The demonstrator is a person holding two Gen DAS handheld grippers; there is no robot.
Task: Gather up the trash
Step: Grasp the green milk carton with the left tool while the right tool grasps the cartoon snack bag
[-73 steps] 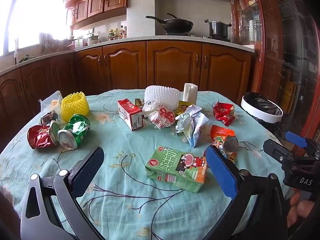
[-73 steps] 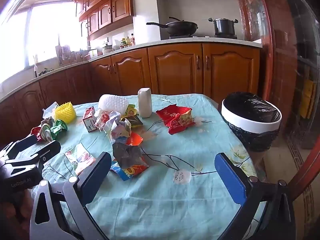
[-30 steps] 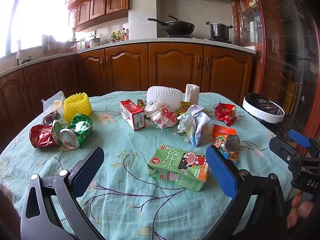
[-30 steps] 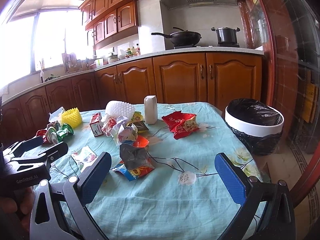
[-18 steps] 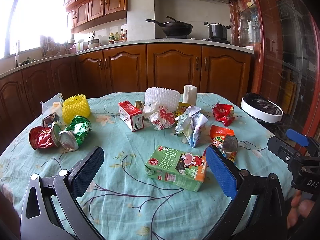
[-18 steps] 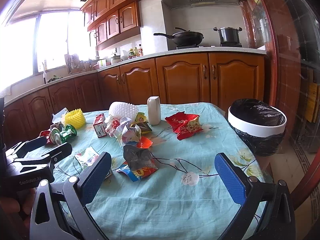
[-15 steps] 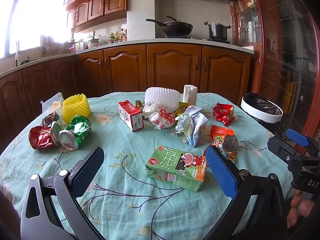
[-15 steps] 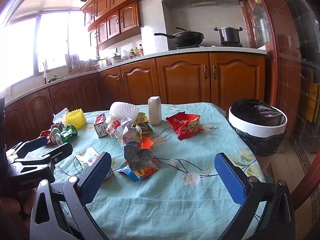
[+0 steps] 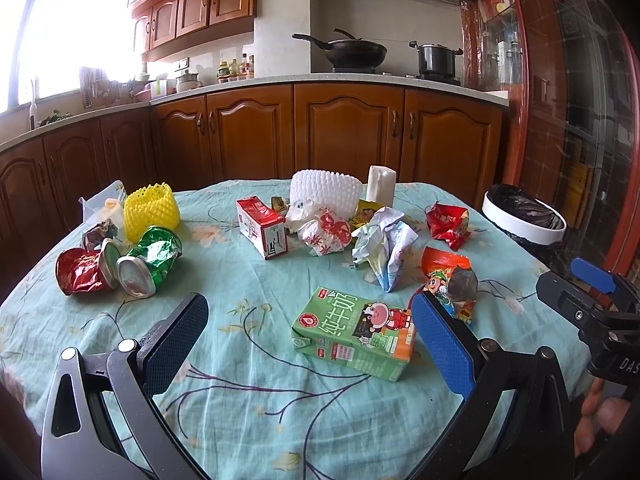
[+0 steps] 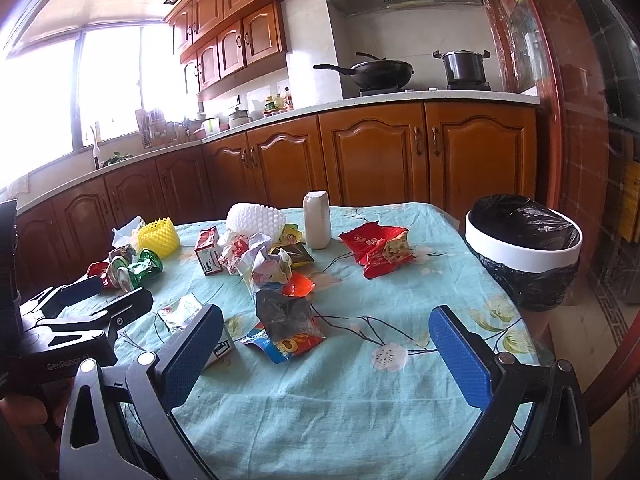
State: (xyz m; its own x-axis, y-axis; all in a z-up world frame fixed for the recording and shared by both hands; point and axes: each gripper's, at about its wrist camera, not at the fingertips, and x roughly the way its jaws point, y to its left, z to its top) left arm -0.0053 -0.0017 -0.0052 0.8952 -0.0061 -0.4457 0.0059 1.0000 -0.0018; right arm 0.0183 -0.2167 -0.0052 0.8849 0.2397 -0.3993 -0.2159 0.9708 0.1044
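Note:
Trash is scattered over a round table with a teal flowered cloth (image 9: 248, 392). A green milk carton (image 9: 354, 332) lies flat between my left gripper's (image 9: 310, 344) open fingers, near the right pad. Beyond it sit a crumpled paper wrapper (image 9: 384, 246), an orange snack bag (image 9: 450, 280), a red-white carton (image 9: 262, 226) and two crushed cans (image 9: 152, 262). My right gripper (image 10: 326, 352) is open above the table's near edge, with the orange snack bag (image 10: 288, 324) just ahead of it. A white bin with a black liner (image 10: 524, 240) stands beyond the table's right edge.
A yellow foam net (image 9: 151, 210), a white foam net (image 9: 326, 192), a white cylinder (image 10: 317, 220) and a red snack bag (image 10: 378, 246) lie farther back. Wooden cabinets (image 9: 348, 136) run behind the table. A hand (image 9: 598, 420) holds the other gripper at the right.
Both views shifted only slightly; the right gripper has risen a little and tilted up. Nothing on the table moved, and both grippers stayed open.

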